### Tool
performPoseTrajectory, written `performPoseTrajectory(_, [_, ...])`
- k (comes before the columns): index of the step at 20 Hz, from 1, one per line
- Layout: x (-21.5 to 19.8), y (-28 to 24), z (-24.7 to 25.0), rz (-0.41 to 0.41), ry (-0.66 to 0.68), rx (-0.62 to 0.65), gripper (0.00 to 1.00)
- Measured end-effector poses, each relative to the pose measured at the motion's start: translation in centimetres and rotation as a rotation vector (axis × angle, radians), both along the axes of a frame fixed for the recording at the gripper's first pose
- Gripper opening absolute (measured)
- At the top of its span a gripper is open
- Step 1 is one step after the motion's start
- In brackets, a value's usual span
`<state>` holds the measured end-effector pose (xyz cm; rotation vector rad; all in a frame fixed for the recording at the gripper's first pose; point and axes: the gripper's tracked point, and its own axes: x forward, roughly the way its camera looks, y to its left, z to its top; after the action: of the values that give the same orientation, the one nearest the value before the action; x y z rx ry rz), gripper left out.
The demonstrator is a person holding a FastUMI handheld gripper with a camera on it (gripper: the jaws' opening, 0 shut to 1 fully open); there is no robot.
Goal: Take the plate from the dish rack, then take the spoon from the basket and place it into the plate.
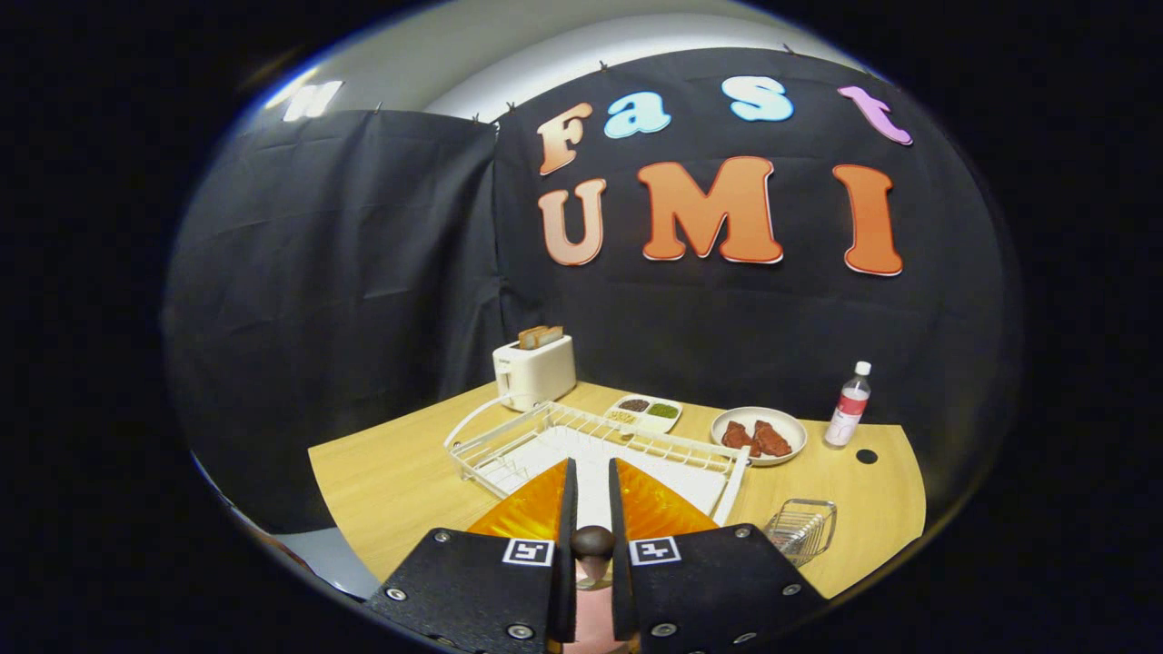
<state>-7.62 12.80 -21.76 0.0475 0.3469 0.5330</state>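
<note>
My gripper (592, 468) points down over the table, its two fingers nearly together. Between them, near their base, sits the round dark brown end of a spoon (592, 542), and both fingers press on it. Under the fingers lies an orange ribbed plate (536, 510), showing on either side of them, just in front of the white wire dish rack (509, 436). The rack holds no dishes. A small wire basket (801, 529) stands to the right of the fingers, with nothing in it that I can make out.
Beyond the rack stand a white toaster (534, 368) with bread in it, a divided condiment tray (643, 411), a bowl with brown food (759, 434) and a small bottle (849, 406). The wooden table (391, 481) ends close on the left and right.
</note>
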Motion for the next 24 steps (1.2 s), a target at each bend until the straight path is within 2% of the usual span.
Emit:
performPoseTrajectory(7, [-2.5, 4.6, -6.5, 0.101, 0.093, -0.059, 0.16])
performPoseTrajectory(13, [-3.2, 3.9, -7.7, 0.088, 0.11, -0.041, 0.16])
performPoseTrajectory(18, [-4.6, 1.0, -8.9, 0.037, 0.167, -0.01, 0.17])
performPoseTrajectory(24, [-6.4, -0.9, -13.7, 0.029, 0.235, -0.148, 0.18])
